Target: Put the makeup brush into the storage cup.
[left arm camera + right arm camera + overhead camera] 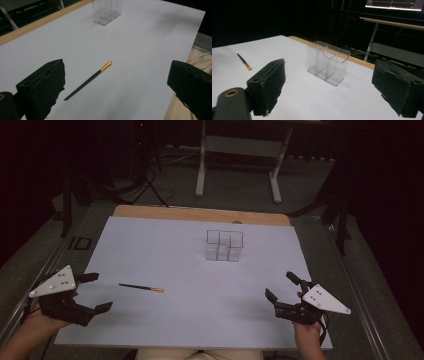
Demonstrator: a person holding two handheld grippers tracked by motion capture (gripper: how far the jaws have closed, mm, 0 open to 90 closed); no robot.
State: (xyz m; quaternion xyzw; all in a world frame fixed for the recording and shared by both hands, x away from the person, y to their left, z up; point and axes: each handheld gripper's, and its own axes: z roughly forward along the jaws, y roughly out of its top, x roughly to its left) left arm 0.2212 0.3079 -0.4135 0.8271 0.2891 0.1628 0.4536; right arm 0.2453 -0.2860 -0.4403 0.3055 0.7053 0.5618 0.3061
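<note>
Gaping wide, the left gripper [95, 292] spreads its fingers [42, 87] with nothing between them, near the dark end of the brush [141, 288]; the right gripper [284, 287] stands just as open, well apart from that brush, which lies flat on the table [165, 250], with the clear organizer [224, 245] farther back

A white sheet [150, 245] covers most of the table, leaving a bare wooden strip [200, 214] along the far edge. Beyond that lies a grey carpeted floor [240, 185], where a white-legged stand [202, 170] sits far and centre. Dark cables [150, 185] trail across the floor at the far left. A metal rail [360, 315] runs along the table's right side. In the right gripper view, a lit screen [394, 5] glows at the far right, above a pale desktop [392, 23].
</note>
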